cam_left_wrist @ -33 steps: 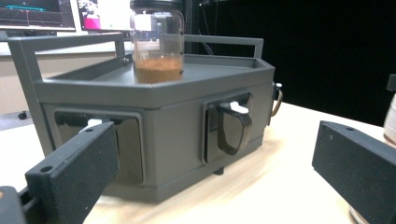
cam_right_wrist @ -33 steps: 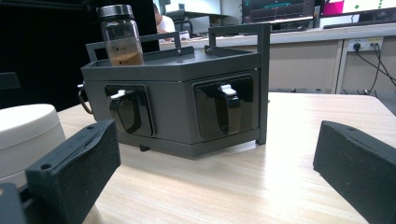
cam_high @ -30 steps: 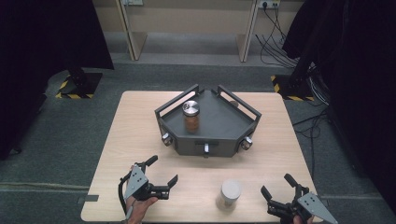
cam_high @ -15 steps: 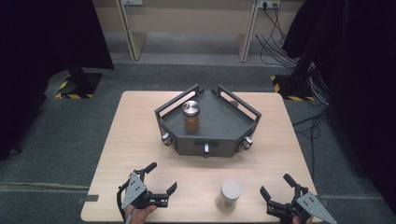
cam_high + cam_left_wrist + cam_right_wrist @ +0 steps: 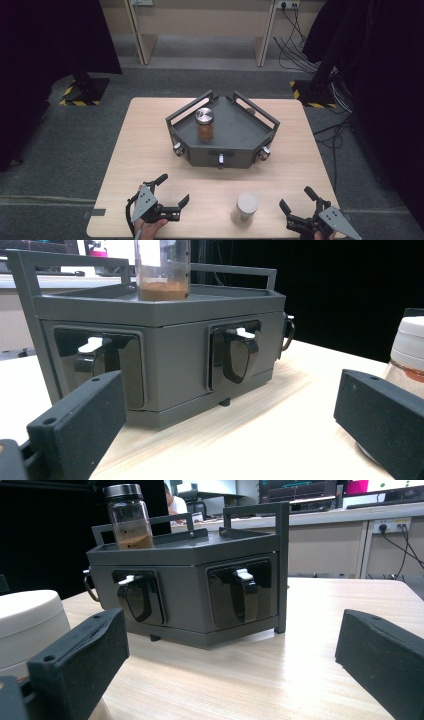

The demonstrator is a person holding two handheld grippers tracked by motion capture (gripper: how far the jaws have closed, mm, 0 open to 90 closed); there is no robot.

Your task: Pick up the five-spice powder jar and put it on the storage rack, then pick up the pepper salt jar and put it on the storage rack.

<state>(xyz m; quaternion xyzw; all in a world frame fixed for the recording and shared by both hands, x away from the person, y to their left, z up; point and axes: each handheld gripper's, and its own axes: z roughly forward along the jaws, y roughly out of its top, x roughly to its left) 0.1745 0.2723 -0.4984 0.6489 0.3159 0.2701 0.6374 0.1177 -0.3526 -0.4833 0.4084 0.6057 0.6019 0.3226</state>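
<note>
A dark grey railed box (image 5: 235,137) stands mid-table, with a metal-lidded jar of brown powder (image 5: 204,124) upright on its top, left of centre. A white-lidded jar (image 5: 245,207) stands on the table near the front edge. My left gripper (image 5: 174,189) is open to the left of that jar, apart from it, with nothing between its fingers. My right gripper (image 5: 296,198) is open to the jar's right, also holding nothing. The left gripper view faces the box (image 5: 170,315), with the white-lidded jar (image 5: 410,355) beside the right jaw. In the right gripper view the same jar (image 5: 27,620) sits behind the left jaw.
The box's front faces carry black latch handles (image 5: 235,355) (image 5: 245,595). The wooden table (image 5: 145,145) has bare room left, right and in front of the box. Dark curtains, cables (image 5: 300,45) and stand bases (image 5: 82,90) lie on the floor beyond the table.
My left gripper has drawn back a little toward the table's near edge, still open. The right gripper and both jars have stayed put.
</note>
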